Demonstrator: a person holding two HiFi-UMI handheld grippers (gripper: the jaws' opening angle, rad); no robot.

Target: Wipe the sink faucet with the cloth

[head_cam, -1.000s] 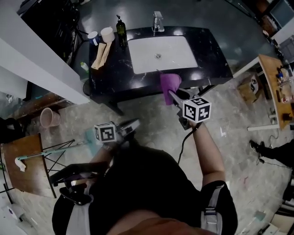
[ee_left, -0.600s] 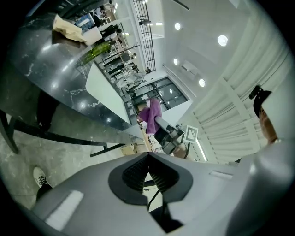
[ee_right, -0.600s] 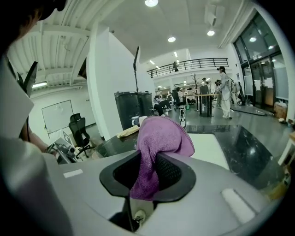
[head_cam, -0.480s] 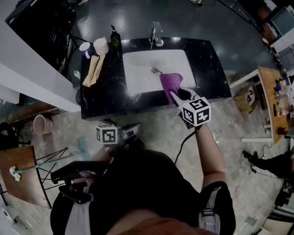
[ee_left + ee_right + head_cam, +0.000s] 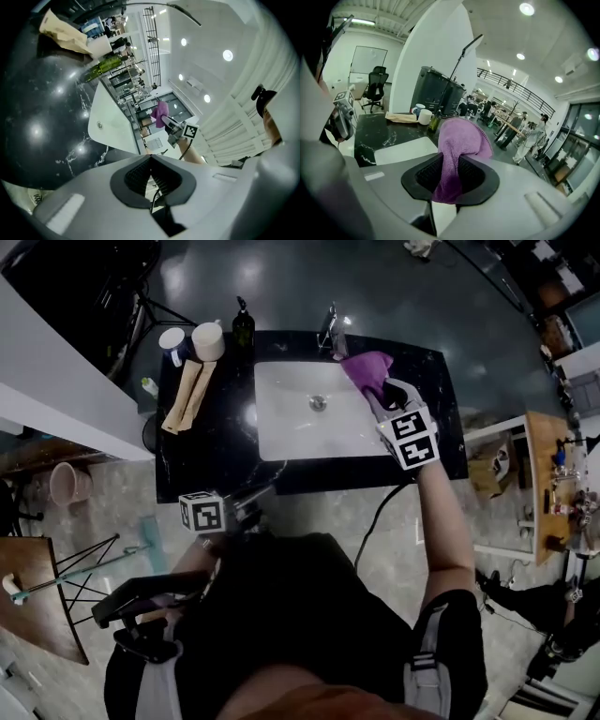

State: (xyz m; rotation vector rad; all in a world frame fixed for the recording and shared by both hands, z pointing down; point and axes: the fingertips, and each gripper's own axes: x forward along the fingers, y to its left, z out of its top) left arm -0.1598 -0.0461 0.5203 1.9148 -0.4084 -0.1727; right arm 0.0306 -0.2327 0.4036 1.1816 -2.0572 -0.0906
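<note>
Black surface (image 5: 441,427): right tongs (image 5: 380,390), clamped on purple cloth (image 5: 367,367), has crossed the sink (image 5: 291,427) from front edge to just beside the faucet (image 5: 330,334); wiping can start. Left tongs (image 5: 251,504) shut, empty, hanging back

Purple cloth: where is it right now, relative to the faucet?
In the head view the purple cloth sits clamped in the right gripper at the sink's back right corner, just right of the faucet; contact is unclear.
</note>
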